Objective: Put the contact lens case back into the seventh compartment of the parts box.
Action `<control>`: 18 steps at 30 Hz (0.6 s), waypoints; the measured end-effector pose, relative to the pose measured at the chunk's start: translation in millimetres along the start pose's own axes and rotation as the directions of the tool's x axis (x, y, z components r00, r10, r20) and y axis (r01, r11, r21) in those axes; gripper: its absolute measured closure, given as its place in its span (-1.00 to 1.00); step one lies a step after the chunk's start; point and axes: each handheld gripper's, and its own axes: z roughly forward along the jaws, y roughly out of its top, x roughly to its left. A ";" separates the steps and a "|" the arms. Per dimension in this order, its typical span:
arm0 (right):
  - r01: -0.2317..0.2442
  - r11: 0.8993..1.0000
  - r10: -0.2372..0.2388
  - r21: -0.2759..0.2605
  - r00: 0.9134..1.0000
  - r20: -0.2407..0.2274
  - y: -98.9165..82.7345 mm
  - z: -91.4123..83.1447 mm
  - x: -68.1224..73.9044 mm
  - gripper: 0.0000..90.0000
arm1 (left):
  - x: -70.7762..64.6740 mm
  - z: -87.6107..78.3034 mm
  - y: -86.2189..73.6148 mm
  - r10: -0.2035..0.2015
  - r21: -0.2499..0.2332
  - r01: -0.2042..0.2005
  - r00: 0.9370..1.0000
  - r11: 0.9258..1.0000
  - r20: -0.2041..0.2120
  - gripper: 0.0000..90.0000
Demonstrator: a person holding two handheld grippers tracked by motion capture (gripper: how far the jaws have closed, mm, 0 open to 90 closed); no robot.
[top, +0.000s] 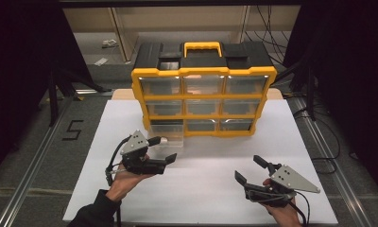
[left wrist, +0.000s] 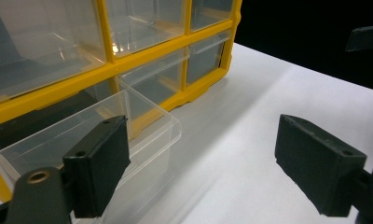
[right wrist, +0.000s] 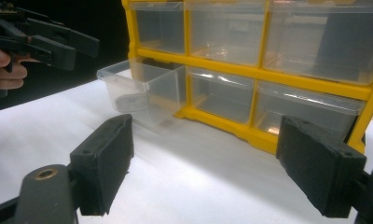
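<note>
So the left gripper is sitting over the left side of the white counter, jaws spread wide with nothing between them. It's hanging right at the front of a clear drawer that's sticking out of the bottom-left slot of the organizer. In the left gripper view that drawer is poking out just beyond the left jaw, and I can't tell if the jaw is actually touching it. The drawer is looking empty from here.

Moving to the middle, the yellow and black organizer is standing upright at the back of the counter, three rows of three clear drawers, carry handle on top. The other eight drawers are sitting flush in the frame.

Over on the right, the right gripper is hovering above the counter, well apart from the organizer, jaws also wide open and holding nothing. It's pointing toward the organizer.
</note>
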 end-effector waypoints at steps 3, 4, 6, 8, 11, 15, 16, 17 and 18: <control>-0.001 1.000 0.001 -0.001 1.000 0.000 0.1 -0.3 0.0 -0.56 | -2.2 -0.3 -2.5 0.016 -0.005 -0.016 1.000 1.000 -0.001 -0.63; -0.001 1.000 0.001 0.001 1.000 0.001 0.1 -0.3 -0.1 -0.56 | -2.3 -0.6 -3.0 0.013 -0.010 -0.013 1.000 1.000 0.000 -0.63; -0.001 1.000 0.001 0.001 1.000 0.001 0.1 -0.3 -0.3 -0.56 | -2.4 -1.9 -4.6 0.008 -0.024 -0.008 1.000 1.000 -0.001 -0.63; 0.000 1.000 0.000 0.002 1.000 0.002 0.3 -0.7 -0.4 -0.56 | -2.5 -2.5 -6.1 0.017 -0.026 -0.017 1.000 1.000 -0.008 -0.63; -0.001 1.000 0.001 0.002 1.000 0.002 0.4 -0.8 -0.3 -0.56 | -2.1 -3.5 -8.1 0.011 -0.033 -0.011 1.000 0.999 -0.007 -0.63; -0.001 1.000 0.001 0.002 1.000 0.001 0.4 -0.8 -0.3 -0.56 | -3.7 -3.4 -11.1 0.012 -0.048 -0.012 1.000 0.999 -0.011 -0.63; -0.001 1.000 0.001 -0.002 1.000 0.001 0.4 -0.8 -0.2 -0.56 | -4.3 -3.5 -12.0 0.013 -0.049 -0.014 1.000 0.999 -0.012 -0.62; -0.001 1.000 0.001 -0.001 1.000 0.001 0.5 -1.0 -0.2 -0.56 | -4.6 -3.5 -12.7 0.014 -0.050 -0.015 1.000 0.999 -0.013 -0.62; -0.001 1.000 0.001 -0.001 1.000 0.001 0.4 -1.0 -0.3 -0.56 | -4.8 -3.6 -13.5 0.013 -0.054 -0.014 1.000 0.998 -0.015 -0.62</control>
